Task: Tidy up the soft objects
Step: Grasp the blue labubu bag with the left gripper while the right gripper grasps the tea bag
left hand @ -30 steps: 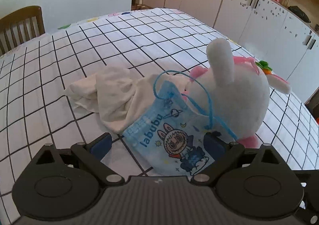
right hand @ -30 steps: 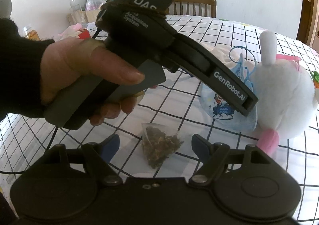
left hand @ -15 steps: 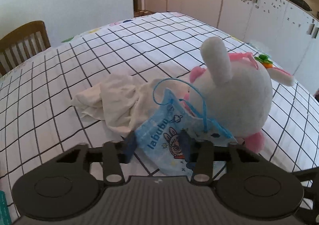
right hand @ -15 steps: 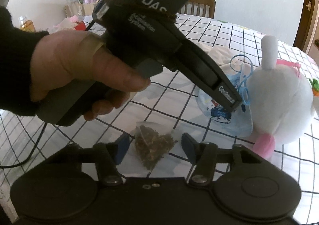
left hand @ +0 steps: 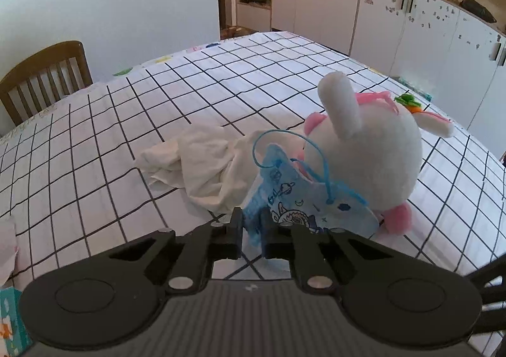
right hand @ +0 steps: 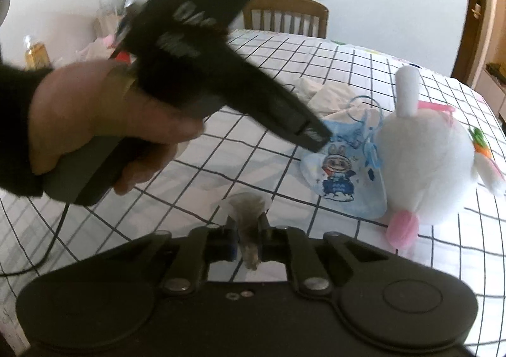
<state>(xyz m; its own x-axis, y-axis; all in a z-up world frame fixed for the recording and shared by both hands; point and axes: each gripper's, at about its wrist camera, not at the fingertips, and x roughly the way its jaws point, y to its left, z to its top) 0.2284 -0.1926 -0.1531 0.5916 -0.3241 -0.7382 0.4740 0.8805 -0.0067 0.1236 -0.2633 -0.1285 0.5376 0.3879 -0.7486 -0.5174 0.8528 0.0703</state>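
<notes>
A blue child's face mask [left hand: 303,195] with a cartoon print leans on a white plush rabbit [left hand: 373,151], next to a crumpled white cloth [left hand: 205,164]. My left gripper [left hand: 252,218] is closing, and its pads pinch the mask's near corner. In the right wrist view a person's hand [right hand: 95,113] holds that left gripper [right hand: 316,135] with its tip at the mask [right hand: 341,173], beside the rabbit [right hand: 423,161]. My right gripper [right hand: 248,224] is closing too, and its pads squeeze a small mesh tea bag [right hand: 248,205] of dark leaves just above the tablecloth.
The table wears a white black-grid cloth [left hand: 158,104]. A wooden chair [left hand: 41,78] stands at its far side, and white cabinets [left hand: 395,18] line the wall. A teal box [left hand: 9,319] sits near left. A bottle [right hand: 34,53] and bags stand far left. A cable [right hand: 47,249] trails across.
Both grippers went from wide open to closed: the left onto the mask's corner, the right onto the tea bag. The mask's near edge has lifted slightly.
</notes>
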